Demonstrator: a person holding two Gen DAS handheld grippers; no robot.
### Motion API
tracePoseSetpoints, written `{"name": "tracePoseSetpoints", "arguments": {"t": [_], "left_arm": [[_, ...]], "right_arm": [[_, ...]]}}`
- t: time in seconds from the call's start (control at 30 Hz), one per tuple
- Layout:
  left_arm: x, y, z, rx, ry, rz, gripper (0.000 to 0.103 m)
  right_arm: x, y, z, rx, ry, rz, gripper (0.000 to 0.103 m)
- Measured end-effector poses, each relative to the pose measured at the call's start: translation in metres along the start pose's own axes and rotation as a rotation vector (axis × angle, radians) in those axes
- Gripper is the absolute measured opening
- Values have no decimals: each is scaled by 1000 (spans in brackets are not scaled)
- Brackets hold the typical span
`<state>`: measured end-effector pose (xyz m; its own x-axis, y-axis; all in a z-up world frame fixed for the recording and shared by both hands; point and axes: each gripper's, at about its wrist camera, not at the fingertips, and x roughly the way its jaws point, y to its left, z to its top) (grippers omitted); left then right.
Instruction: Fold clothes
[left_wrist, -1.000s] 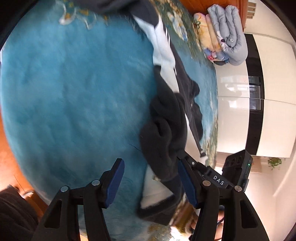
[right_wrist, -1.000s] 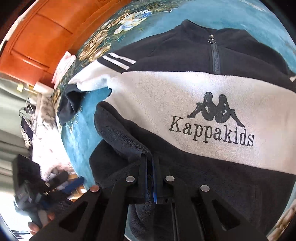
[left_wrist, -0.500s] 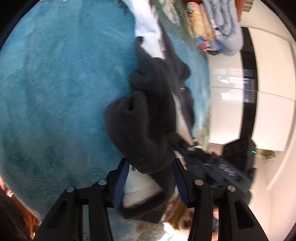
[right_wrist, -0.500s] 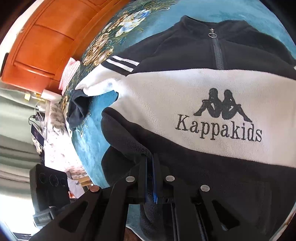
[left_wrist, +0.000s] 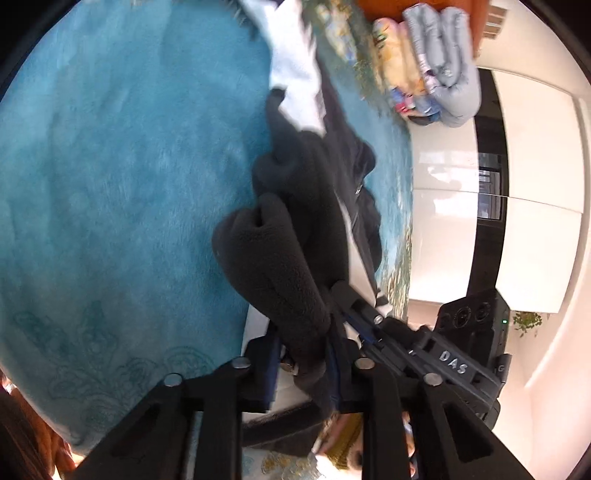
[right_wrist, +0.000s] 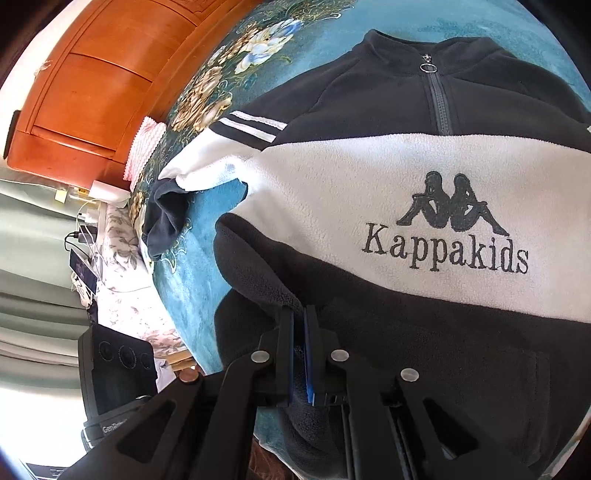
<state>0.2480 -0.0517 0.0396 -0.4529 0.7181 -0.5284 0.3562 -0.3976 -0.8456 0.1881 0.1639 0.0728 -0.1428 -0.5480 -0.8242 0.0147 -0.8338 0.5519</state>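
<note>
A black and white fleece pullover (right_wrist: 369, 177) with a "Kappakids" logo lies face up on a teal blanket (right_wrist: 195, 280). My right gripper (right_wrist: 298, 314) is shut on the black hem at the pullover's lower corner. In the left wrist view the same fleece pullover (left_wrist: 280, 266) shows as a bunched black roll of hem, and my left gripper (left_wrist: 301, 363) is shut on it. The right gripper's body (left_wrist: 424, 354), marked "DAS", reaches in from the right and touches the same bunch. One sleeve (right_wrist: 207, 166) lies spread out to the left with its dark cuff folded under.
The teal blanket (left_wrist: 118, 184) spreads wide on the left. Folded quilts (left_wrist: 436, 62) are stacked at the far edge. A wooden headboard (right_wrist: 96, 81) and a pink cloth (right_wrist: 144, 144) sit beyond the pullover. A black device (right_wrist: 114, 369) and a charging phone (right_wrist: 83, 267) lie by the bedside.
My left gripper moved in on the bunched black hem and went from open to shut on it. The right gripper stayed shut on the hem and the pullover shifted slightly.
</note>
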Motion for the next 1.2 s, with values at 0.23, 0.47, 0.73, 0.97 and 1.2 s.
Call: {"name": "tracePoseSetpoints", "arguments": {"t": [0.23,0.47,0.73,0.97,1.2], "left_arm": [[-65,23,14,-82,-251,-111,17],[-98,62,25,-178,-328,-68,17],[-86,68,34,-214,-304,-30,18],[-74,55,34,-193,-302,-52,18],[-78,23,33,-92,-332,-20,18]], "right_arm": [[-12,18,-3,-83,0,75,27],[-69,-22,-12,-124,-65,-101,37],[-104,-147,-97,144,40,-268,49],[-80,-182,-155,351,35,-11,49],[-83,-182,-160,463,-55,77,11]]}}
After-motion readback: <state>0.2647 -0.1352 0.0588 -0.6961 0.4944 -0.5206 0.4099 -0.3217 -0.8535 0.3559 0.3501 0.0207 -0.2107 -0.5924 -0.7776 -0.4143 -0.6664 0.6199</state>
